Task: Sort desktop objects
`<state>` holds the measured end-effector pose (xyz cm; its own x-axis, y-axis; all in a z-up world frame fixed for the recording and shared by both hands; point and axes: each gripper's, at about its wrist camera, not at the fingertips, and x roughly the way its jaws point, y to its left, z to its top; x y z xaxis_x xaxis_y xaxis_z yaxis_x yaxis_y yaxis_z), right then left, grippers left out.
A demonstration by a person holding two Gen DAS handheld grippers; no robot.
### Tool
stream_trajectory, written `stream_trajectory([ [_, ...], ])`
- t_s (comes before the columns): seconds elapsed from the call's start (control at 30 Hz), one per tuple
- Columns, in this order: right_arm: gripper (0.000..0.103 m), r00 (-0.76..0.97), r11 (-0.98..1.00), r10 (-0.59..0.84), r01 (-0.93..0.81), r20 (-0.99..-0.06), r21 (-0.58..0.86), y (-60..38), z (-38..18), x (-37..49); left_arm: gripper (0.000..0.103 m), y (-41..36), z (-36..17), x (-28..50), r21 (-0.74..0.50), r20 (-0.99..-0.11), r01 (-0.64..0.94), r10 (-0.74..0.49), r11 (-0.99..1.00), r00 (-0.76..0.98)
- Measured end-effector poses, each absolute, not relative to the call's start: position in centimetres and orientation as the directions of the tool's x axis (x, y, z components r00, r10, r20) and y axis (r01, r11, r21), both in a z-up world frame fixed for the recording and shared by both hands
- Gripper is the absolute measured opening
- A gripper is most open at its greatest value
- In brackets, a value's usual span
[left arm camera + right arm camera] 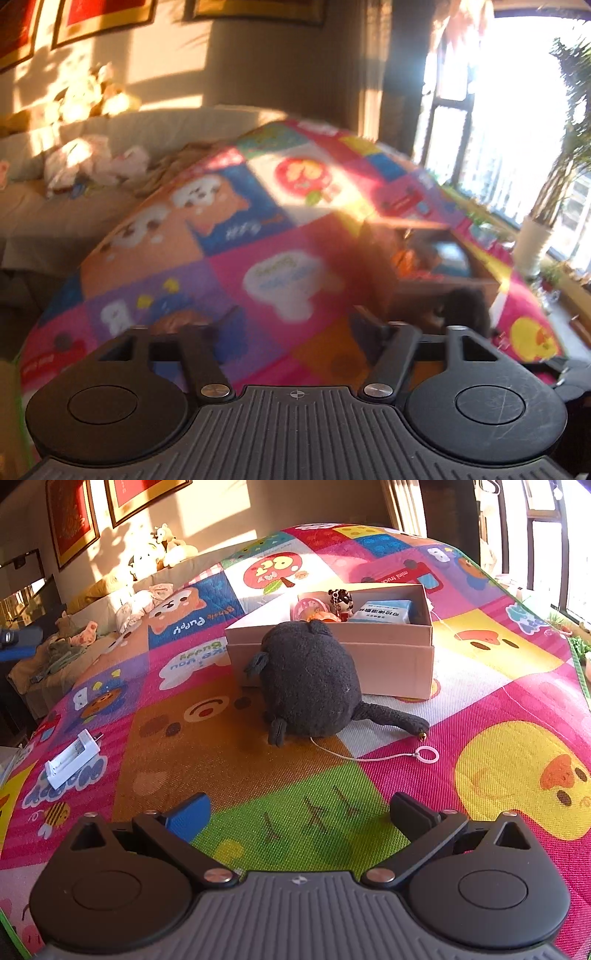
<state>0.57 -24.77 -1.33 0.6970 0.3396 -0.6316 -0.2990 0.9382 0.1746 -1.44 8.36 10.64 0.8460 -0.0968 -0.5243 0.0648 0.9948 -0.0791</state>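
Right gripper point(299, 818) hangs wide open, lined up on the black plush point(310, 683) (touching the box point(391, 666)). Left gripper point(291, 332) is spread too, empty. Next, I'd say: reach far, pinch the plush, lift it in.

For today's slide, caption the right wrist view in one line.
Open right gripper faces a black plush toy beside a cardboard box on the colourful mat.

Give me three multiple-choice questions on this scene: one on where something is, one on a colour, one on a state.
1. Where is the plush?
A. inside the box
B. on the mat, against the box's front
C. on the sofa

2. What colour is the charger?
A. white
B. black
C. red

3. How is the right gripper?
A. shut on the plush
B. shut, empty
C. open, empty

Answers: B, it sits on the mat touching the box; A, its casing is white; C, the fingers stand apart with only mat between them.
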Motion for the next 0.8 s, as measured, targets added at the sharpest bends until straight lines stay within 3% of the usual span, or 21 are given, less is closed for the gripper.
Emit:
stream_trajectory([
  [0.07,0.103,0.697,0.938,0.340,-0.299,-0.632,0.175,-24.8,-1.3,0.6,0.091,8.5,9.3,-2.0,-0.033,-0.559,0.064,-0.072,0.997,0.826],
  [0.13,0.103,0.697,0.938,0.339,-0.299,-0.632,0.174,-24.8,-1.3,0.6,0.095,8.1,7.2,-2.2,-0.009,-0.613,0.085,-0.072,0.996,0.787],
  [0.3,0.103,0.700,0.943,0.320,-0.297,-0.639,0.148,-24.4,-1.2,0.5,0.095,7.0,2.3,-1.7,0.125,-0.685,0.089,0.021,0.988,0.728],
  [0.4,0.102,0.725,0.934,0.345,-0.329,-0.596,0.141,-23.3,-0.4,-0.2,0.093,7.3,1.2,-1.5,0.127,-0.690,0.086,0.026,0.988,0.724],
  [0.47,0.088,0.712,0.906,0.391,-0.408,-0.584,0.109,-21.3,0.6,-0.3,0.091,7.5,1.1,-1.5,0.110,-0.684,0.090,0.010,0.990,0.729],
  [0.53,0.056,0.694,0.879,0.420,-0.471,-0.585,0.072,-18.8,1.6,0.3,0.088,7.7,1.0,-1.6,0.101,-0.675,0.092,0.000,0.991,0.738],
  [0.6,0.034,0.652,0.840,0.453,-0.540,-0.608,0.048,-16.0,2.2,1.3,0.084,8.0,0.9,-1.7,0.093,-0.667,0.092,-0.007,0.991,0.745],
  [0.7,0.024,0.599,0.759,0.498,-0.650,-0.627,-0.019,-11.4,2.5,2.2,0.076,8.5,0.8,-1.8,0.069,-0.658,0.099,-0.029,0.993,0.753],
  [0.8,0.020,0.558,0.702,0.524,-0.711,-0.644,-0.044,-7.7,2.1,3.5,0.073,8.8,0.7,-1.8,0.053,-0.650,0.108,-0.048,0.993,0.758],
])
